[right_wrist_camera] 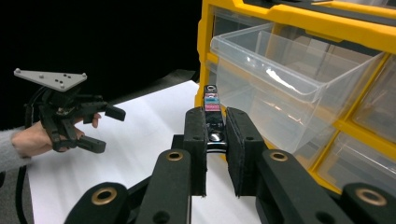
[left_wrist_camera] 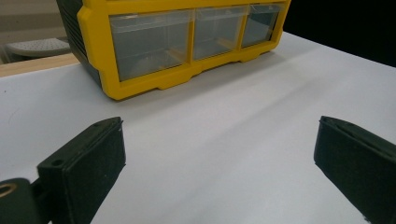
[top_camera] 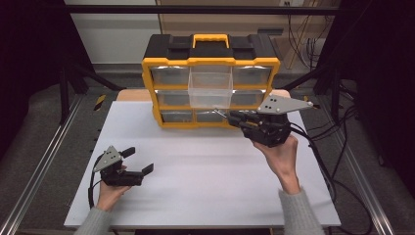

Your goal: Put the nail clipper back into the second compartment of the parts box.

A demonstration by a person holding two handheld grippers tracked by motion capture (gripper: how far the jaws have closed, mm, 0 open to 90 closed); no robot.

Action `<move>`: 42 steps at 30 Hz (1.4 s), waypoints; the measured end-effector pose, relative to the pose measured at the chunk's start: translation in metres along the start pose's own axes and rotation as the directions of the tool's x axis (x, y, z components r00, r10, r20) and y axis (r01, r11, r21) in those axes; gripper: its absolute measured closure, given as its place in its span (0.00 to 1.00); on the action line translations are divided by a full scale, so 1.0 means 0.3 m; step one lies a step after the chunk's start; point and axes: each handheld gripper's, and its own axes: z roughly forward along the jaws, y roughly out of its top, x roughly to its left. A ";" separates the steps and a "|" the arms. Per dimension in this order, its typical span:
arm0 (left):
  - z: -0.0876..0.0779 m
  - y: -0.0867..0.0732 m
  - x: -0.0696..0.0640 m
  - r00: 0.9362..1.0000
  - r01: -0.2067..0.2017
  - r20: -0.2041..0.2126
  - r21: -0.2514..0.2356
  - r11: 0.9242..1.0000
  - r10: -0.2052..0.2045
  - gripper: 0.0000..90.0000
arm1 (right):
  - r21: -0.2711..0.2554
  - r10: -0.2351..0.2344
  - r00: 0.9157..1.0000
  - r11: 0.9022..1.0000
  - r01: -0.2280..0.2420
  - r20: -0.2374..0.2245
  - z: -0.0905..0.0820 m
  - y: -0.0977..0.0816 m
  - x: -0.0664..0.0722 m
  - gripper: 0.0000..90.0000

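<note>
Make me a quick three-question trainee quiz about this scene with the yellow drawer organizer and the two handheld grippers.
1. True or false: the right gripper is shut on a small metal tool.
2. Which drawer of the yellow organizer is pulled out? A) top left B) the clear middle drawer C) bottom right
3. How do the left gripper jaws stand?

Key
1. True.
2. B.
3. Open and holding nothing, over the white table.

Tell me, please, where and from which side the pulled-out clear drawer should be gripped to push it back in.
Probably grip the clear drawer on its front wall near the top rim, coming from the table side. It juts out of the yellow organizer, so that wall stands free. The left gripper is open; the right gripper already holds a small tool.
</note>
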 end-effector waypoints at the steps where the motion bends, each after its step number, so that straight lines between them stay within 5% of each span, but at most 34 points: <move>1: 0.000 0.000 0.000 1.000 0.000 0.000 0.000 1.000 0.000 0.02 | -0.002 0.000 1.000 1.000 0.000 -0.001 0.000 0.003 -0.002 0.88; 42: -0.001 0.000 0.002 1.000 0.001 0.000 -0.002 1.000 -0.001 0.02 | -0.029 0.015 1.000 0.999 -0.014 0.020 0.049 0.139 -0.086 0.88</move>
